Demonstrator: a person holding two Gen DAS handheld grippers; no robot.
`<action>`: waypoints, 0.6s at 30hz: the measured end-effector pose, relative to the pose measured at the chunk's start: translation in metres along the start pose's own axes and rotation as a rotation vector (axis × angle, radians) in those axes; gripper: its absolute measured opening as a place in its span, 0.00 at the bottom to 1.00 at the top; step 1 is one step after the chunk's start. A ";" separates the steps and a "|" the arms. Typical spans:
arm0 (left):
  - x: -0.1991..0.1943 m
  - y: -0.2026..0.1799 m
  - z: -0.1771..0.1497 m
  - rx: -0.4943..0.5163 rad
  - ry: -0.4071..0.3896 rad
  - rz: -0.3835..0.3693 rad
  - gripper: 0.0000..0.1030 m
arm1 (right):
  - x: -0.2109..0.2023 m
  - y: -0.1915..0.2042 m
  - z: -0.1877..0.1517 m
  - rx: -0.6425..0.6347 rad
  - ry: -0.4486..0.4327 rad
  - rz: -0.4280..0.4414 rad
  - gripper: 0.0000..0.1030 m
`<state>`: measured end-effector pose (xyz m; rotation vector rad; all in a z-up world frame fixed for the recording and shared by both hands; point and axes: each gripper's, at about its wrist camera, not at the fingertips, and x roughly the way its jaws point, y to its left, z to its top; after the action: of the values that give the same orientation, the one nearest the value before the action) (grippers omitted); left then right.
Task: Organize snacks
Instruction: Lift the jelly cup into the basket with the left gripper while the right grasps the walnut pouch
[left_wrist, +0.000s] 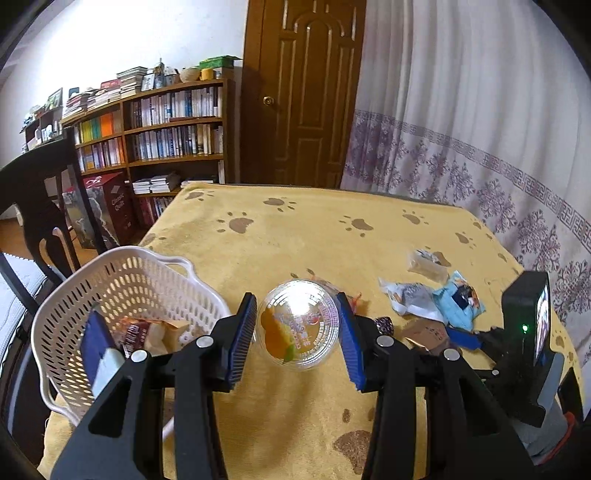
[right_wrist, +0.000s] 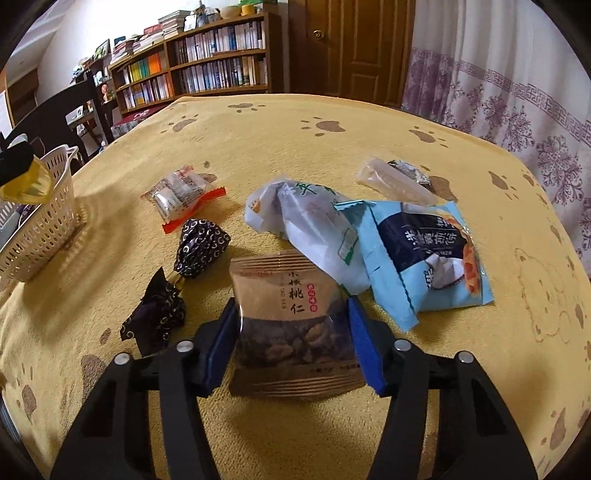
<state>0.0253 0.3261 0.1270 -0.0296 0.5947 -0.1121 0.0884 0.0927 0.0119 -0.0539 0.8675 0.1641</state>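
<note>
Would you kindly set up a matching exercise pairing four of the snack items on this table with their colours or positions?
Things:
1. jelly cup
2. walnut packet
3. basket
4. cookie bag

Descriptions:
A. light blue, lying on the yellow cloth
B. white, perforated, snacks inside
C. clear, between the left gripper's fingers
D. brown, between the right gripper's fingers

Pairs: 1-C, 2-D, 3-B, 4-A

A clear round plastic jelly cup (left_wrist: 298, 325) with orange fruit inside sits beside a white perforated plastic basket (left_wrist: 74, 295) holding a few packets. A brown walnut pouch (right_wrist: 291, 325) lies flat, its top edge under a white wrapper (right_wrist: 306, 221), beside a light-blue biscuit bag (right_wrist: 424, 254).
</note>
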 end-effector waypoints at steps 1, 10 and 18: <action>-0.001 0.002 0.001 -0.005 -0.004 0.004 0.43 | 0.000 -0.001 0.000 0.003 -0.001 0.000 0.54; -0.017 0.047 0.017 -0.098 -0.059 0.081 0.43 | -0.001 -0.003 0.000 0.009 -0.002 0.005 0.54; -0.034 0.083 0.027 -0.161 -0.111 0.171 0.46 | -0.001 -0.003 0.000 0.010 -0.002 0.005 0.54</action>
<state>0.0209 0.4125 0.1629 -0.1404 0.4920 0.1029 0.0881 0.0895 0.0124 -0.0426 0.8664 0.1644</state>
